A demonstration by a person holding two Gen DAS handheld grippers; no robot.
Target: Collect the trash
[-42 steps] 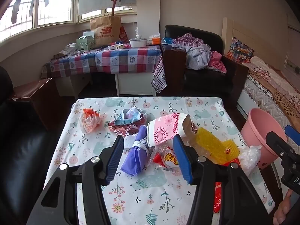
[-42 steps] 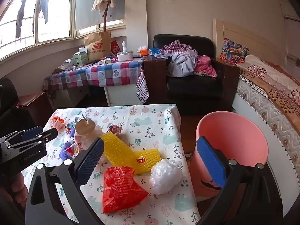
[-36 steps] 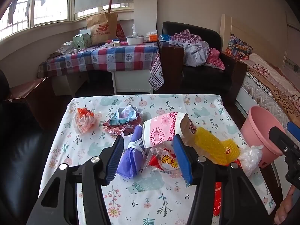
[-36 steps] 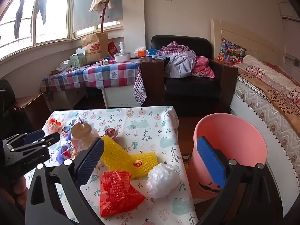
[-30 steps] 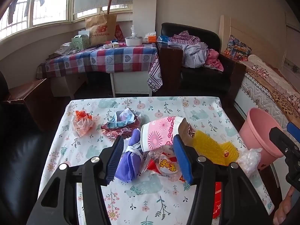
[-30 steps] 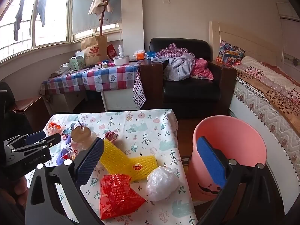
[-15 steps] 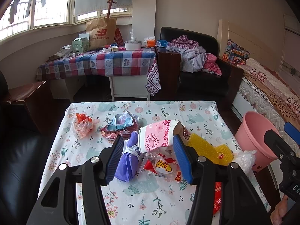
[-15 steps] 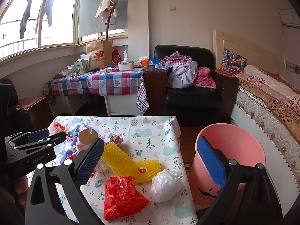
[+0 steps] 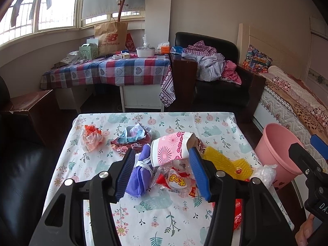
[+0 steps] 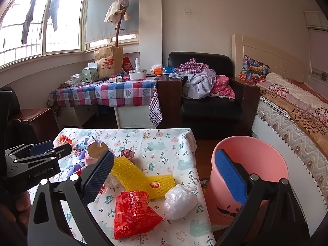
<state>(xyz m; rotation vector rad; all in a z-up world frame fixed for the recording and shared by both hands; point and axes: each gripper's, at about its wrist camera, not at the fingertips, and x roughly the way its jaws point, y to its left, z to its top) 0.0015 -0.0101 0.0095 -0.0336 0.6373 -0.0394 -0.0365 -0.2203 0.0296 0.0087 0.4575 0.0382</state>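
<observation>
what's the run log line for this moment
phase: pre-grasp | left gripper: open, empty | right gripper: open, empty | bin: beside table

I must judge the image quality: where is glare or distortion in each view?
Left wrist view: the window is overexposed, straight edges bow, corners go dark. Right wrist view: the same blown-out window, strong barrel bending, yet the pink bucket stays sharp.

This was a lived-in bedroom in a home. A quilted bed (image 10: pixel 291 110) with a cream headboard (image 10: pixel 264 51) ran along three o'clock, a black armchair (image 10: pixel 209 100) heaped with clothes (image 10: pixel 203 82) stood at twelve, and a checked-cloth side table (image 10: pixel 106 94) carrying a New Balance paper bag (image 10: pixel 108 63) sat at eleven under bay windows (image 10: pixel 41 26) with laundry (image 10: pixel 30 16) hanging outside.
</observation>
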